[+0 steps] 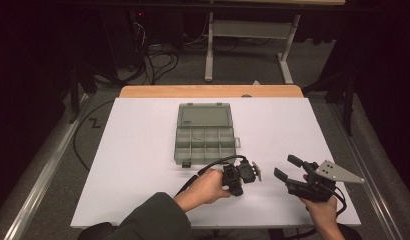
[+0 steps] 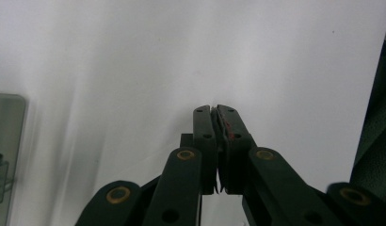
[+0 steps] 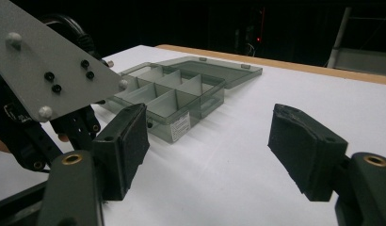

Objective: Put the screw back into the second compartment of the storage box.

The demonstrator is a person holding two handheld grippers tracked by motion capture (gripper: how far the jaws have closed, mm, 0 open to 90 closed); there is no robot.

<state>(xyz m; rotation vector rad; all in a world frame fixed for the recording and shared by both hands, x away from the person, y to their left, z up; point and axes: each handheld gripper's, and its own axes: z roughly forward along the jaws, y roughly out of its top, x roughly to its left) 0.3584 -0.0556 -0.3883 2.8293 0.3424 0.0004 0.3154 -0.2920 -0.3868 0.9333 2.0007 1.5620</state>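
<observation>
An open, grey see-through compartment box [image 1: 205, 141] lies in the middle of the white table, its lid [image 1: 204, 116] folded back flat. Its compartments look empty. My left gripper [image 1: 236, 190] is held just in front of the box, tilted down at the table. Its jaws are shut [image 2: 214, 109], and nothing can be made out between them. My right gripper [image 1: 287, 167] stands open to the right of it, above the table's front. It points towards the box [image 3: 167, 99], with nothing between its pads [image 3: 210, 136]. The left gripper's grey plate [image 3: 45, 70] shows close by.
The white tabletop [image 1: 143, 150] has bare room on both sides of the box. A wooden strip [image 1: 210, 91] runs along its far edge. Beyond it are a white desk frame [image 1: 209, 55] and cables on the floor [image 1: 158, 60]. The box edge [image 2: 7, 141] shows at left.
</observation>
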